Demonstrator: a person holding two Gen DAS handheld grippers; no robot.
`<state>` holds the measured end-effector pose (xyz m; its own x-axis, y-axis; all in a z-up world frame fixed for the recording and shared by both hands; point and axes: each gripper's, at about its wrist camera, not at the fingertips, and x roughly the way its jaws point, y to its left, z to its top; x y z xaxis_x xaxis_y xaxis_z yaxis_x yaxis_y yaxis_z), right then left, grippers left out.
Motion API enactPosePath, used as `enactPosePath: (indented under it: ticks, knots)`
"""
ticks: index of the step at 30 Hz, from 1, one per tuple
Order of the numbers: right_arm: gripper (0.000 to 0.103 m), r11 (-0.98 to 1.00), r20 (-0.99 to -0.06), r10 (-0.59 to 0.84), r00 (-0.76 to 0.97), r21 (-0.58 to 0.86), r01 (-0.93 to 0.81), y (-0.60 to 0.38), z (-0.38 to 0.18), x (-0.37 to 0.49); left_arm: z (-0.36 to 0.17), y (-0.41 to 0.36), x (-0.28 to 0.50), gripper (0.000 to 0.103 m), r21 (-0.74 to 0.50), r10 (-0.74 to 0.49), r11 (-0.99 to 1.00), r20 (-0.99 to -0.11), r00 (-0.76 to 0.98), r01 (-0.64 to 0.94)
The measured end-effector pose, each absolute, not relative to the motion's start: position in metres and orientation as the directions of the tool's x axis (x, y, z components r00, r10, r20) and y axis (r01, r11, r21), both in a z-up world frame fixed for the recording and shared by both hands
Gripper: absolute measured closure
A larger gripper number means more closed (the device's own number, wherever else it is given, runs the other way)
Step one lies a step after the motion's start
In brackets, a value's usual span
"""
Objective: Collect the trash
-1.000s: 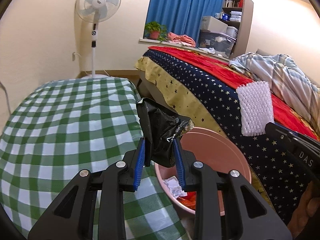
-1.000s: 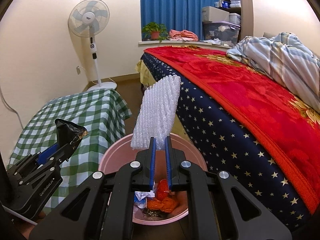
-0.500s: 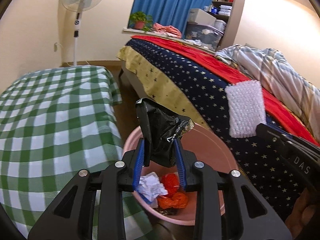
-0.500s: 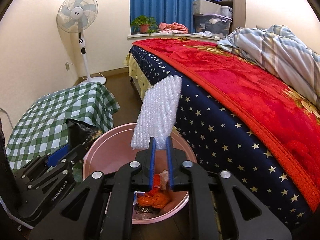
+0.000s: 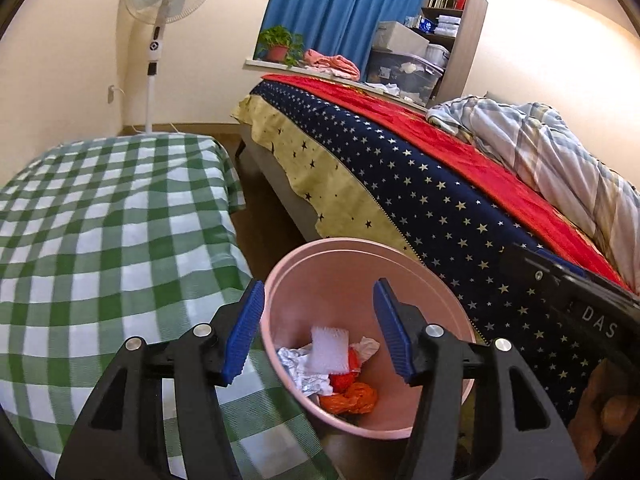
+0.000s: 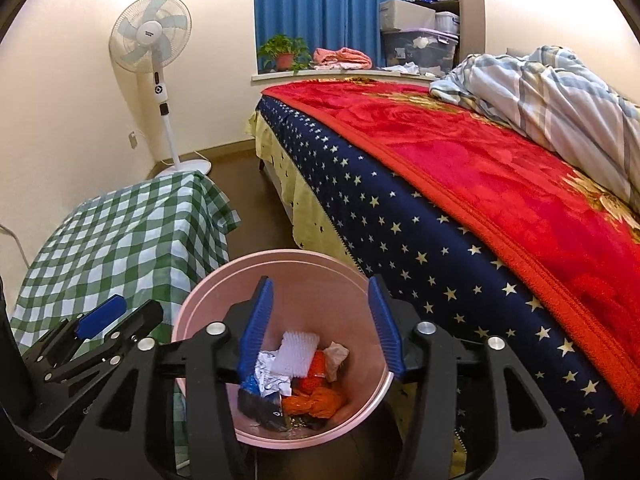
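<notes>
Both grippers hang over a pink bin (image 5: 404, 254) at the bottom centre of each view, wedged on the floor between a checked tabletop (image 5: 100, 220) at the left and a bed (image 5: 432, 196) at the right, a spot within easy reach of both surfaces. The left gripper (image 5: 320, 328) has its blue pads apart and opening, with nothing between them; through the gap only the bin's contents show. The right gripper (image 6: 320, 324) is likewise apart and opening, and empty, aimed down into the bin's mouth so that whatever leaves it falls inside and not onto the floor.

The trash lies at the bottom of the bin: a white bubble-wrap piece (image 6: 298, 354) on top, crumpled foil (image 6: 272, 380) beside it, an orange bag (image 6: 316, 398) lower down, and a dark wrapper (image 6: 264, 410) at the lower left of the heap, though that corner is shadowed and partly hidden by the right gripper's finger. In the right wrist view the left gripper sits at the lower left of the frame, just beside the bin's rim. The bed and tabletop look clear of further litter in these views, suggesting the collecting is near its end.
</notes>
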<state>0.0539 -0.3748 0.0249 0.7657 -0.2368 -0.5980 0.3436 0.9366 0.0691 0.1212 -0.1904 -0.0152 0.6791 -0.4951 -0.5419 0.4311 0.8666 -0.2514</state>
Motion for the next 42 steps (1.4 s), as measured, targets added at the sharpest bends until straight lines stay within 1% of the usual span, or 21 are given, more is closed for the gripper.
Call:
enactPosePath:
  ticks: [2, 5, 7, 8, 9, 10, 13, 14, 15, 20, 22, 23, 24, 28, 33, 36, 42]
  knots:
    - [0.044, 0.938, -0.582, -0.236, 0.778, 0.073, 0.339, -0.373, 0.032, 0.049, -0.01, -0.184, 0.115, 0.045, -0.241, -0.487, 0.871, -0.535, 0.691, 0.427]
    - [0.032, 0.939, -0.553, -0.235, 0.799, 0.083, 0.334, -0.37, 0.044, 0.041, -0.002, -0.174, 0.105, 0.038, -0.224, -0.474, 0.879, -0.518, 0.712, 0.422]
    - [0.02, 0.941, -0.529, -0.237, 0.815, 0.084, 0.328, -0.366, 0.052, 0.033, 0.005, -0.168, 0.098, 0.035, -0.212, -0.469, 0.881, -0.506, 0.724, 0.423]
    - [0.017, 0.942, -0.523, -0.238, 0.818, 0.08, 0.325, -0.364, 0.054, 0.031, 0.008, -0.165, 0.095, 0.033, -0.205, -0.465, 0.883, -0.5, 0.73, 0.422]
    - [0.013, 0.944, -0.517, -0.24, 0.822, 0.074, 0.322, -0.361, 0.055, 0.029, 0.011, -0.161, 0.092, 0.028, -0.195, -0.458, 0.887, -0.494, 0.739, 0.42]
    - [0.011, 0.946, -0.513, -0.236, 0.825, 0.072, 0.315, -0.358, 0.056, 0.026, 0.014, -0.156, 0.089, 0.026, -0.187, -0.449, 0.892, -0.486, 0.75, 0.412]
    - [0.006, 0.951, -0.507, -0.222, 0.833, 0.075, 0.299, -0.352, 0.059, 0.019, 0.024, -0.141, 0.081, 0.025, -0.179, -0.424, 0.905, -0.473, 0.773, 0.387]
    - [0.005, 0.952, -0.503, -0.221, 0.836, 0.076, 0.297, -0.351, 0.06, 0.017, 0.027, -0.136, 0.079, 0.021, -0.177, -0.415, 0.909, -0.471, 0.778, 0.378]
    - [0.005, 0.953, -0.498, -0.218, 0.84, 0.078, 0.293, -0.349, 0.062, 0.015, 0.029, -0.131, 0.075, 0.016, -0.173, -0.404, 0.914, -0.469, 0.785, 0.367]
    - [0.005, 0.96, -0.475, -0.187, 0.86, 0.097, 0.263, -0.342, 0.07, 0.002, 0.041, -0.108, 0.051, 0.015, -0.165, -0.354, 0.935, -0.469, 0.809, 0.313]
    - [0.005, 0.962, -0.473, -0.174, 0.864, 0.104, 0.251, -0.338, 0.071, -0.003, 0.043, -0.101, 0.041, 0.012, -0.167, -0.337, 0.941, -0.469, 0.816, 0.293]
    - [0.005, 0.965, -0.47, -0.161, 0.868, 0.108, 0.237, -0.336, 0.072, -0.006, 0.044, -0.098, 0.036, 0.008, -0.165, -0.327, 0.945, -0.469, 0.821, 0.282]
    - [0.005, 0.967, -0.47, -0.153, 0.869, 0.111, 0.23, -0.334, 0.072, -0.007, 0.045, -0.096, 0.032, 0.008, -0.163, -0.319, 0.948, -0.468, 0.825, 0.274]
    - [0.005, 0.974, -0.467, -0.125, 0.875, 0.11, 0.198, -0.325, 0.073, -0.016, 0.052, -0.088, 0.013, 0.008, -0.131, -0.293, 0.956, -0.457, 0.84, 0.263]
    - [0.005, 0.978, -0.45, -0.127, 0.884, 0.091, 0.187, -0.311, 0.073, -0.034, 0.059, -0.082, -0.01, 0.008, -0.082, -0.254, 0.967, -0.437, 0.863, 0.243]
    - [0.005, 0.979, -0.456, -0.131, 0.88, 0.08, 0.187, -0.304, 0.071, -0.04, 0.061, -0.077, -0.024, 0.008, -0.076, -0.233, 0.972, -0.435, 0.87, 0.222]
    - [0.005, 0.987, -0.469, -0.097, 0.878, 0.066, 0.145, -0.283, 0.061, -0.047, 0.047, -0.06, -0.057, 0.008, -0.044, -0.153, 0.988, -0.469, 0.87, 0.15]
